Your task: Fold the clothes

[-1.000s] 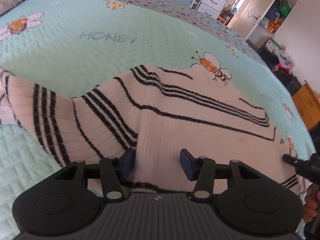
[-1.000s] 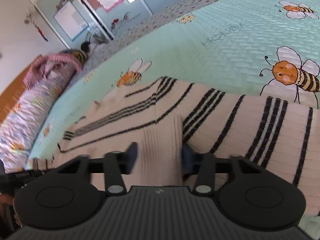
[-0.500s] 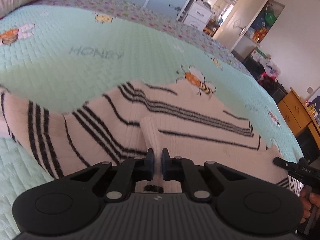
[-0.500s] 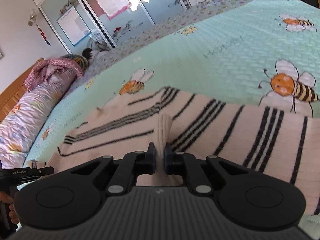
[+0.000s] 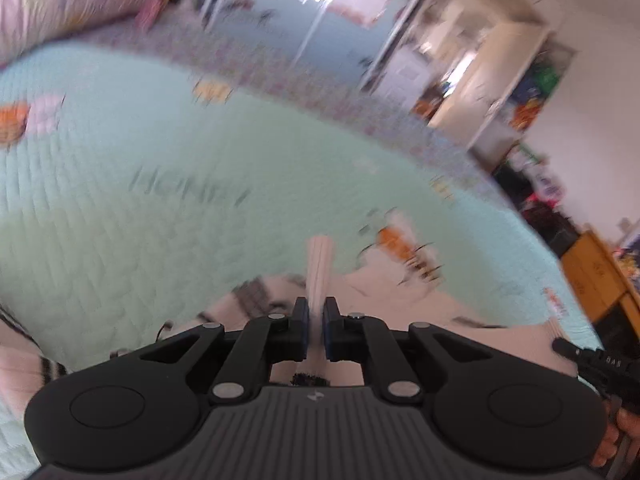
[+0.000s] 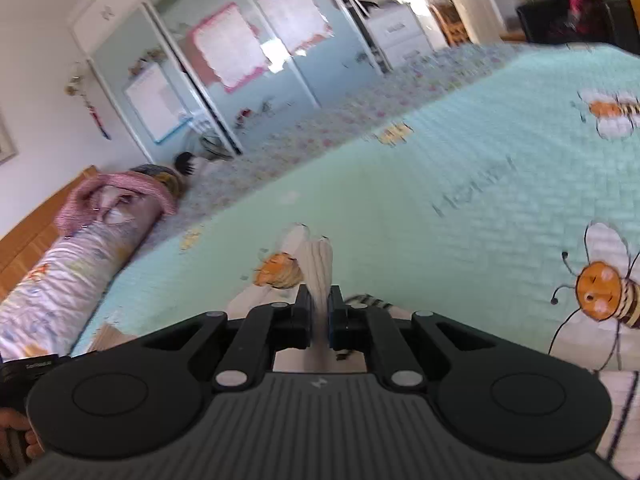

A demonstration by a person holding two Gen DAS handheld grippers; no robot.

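Tools on sweater edge

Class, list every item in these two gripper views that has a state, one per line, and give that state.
Left gripper: shut on a pinched ridge of the sweater.
Right gripper: shut on the sweater.
Striped sweater: gripped at two points, partly raised off the bedspread.
Bedspread: spread flat.

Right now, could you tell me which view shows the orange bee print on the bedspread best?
The right wrist view: its bee print is sharp, with face and stripes clear. The left wrist view shows bees only as motion-blurred orange smears.
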